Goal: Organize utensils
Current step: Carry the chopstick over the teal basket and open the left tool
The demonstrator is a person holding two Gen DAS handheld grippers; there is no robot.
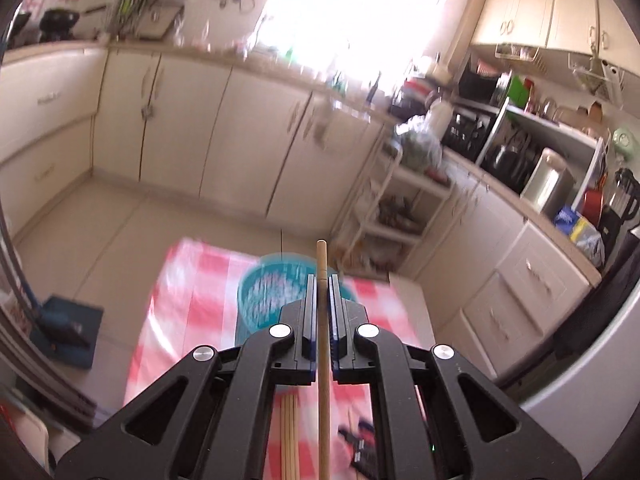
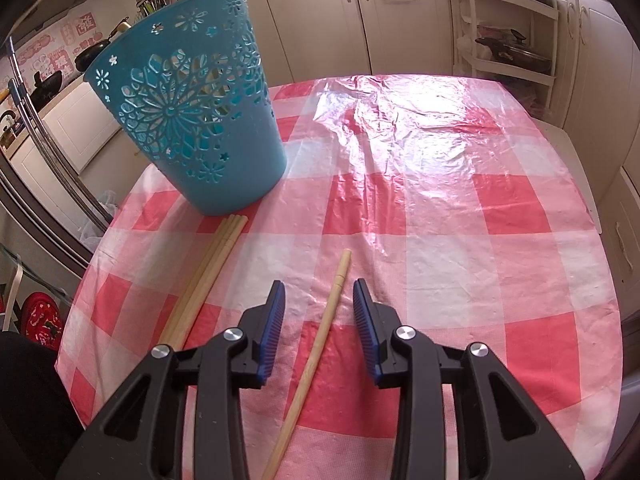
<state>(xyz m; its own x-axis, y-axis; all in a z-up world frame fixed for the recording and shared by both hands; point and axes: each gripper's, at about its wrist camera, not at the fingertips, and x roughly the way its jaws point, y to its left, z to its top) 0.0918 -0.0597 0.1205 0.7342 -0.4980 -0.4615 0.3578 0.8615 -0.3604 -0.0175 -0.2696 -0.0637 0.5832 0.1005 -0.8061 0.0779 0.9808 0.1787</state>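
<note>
Left wrist view: a pale wooden chopstick (image 1: 322, 320) is clamped by the left gripper (image 1: 321, 286), while the spread right gripper (image 2: 319, 292) straddles another light wooden chopstick (image 2: 320, 344), the perforated teal plastic basket (image 2: 188, 96) at 11 o'clock.

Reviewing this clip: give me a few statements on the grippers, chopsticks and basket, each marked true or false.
1. The left gripper is shut on a chopstick. True.
2. The right gripper grips a chopstick. False: its jaws stand open, a single chopstick lying on the tablecloth between them.
3. The blue basket lies tipped over. False: it stands upright on the tablecloth.
4. A bundle of chopsticks lies in front of the basket. True.
</note>
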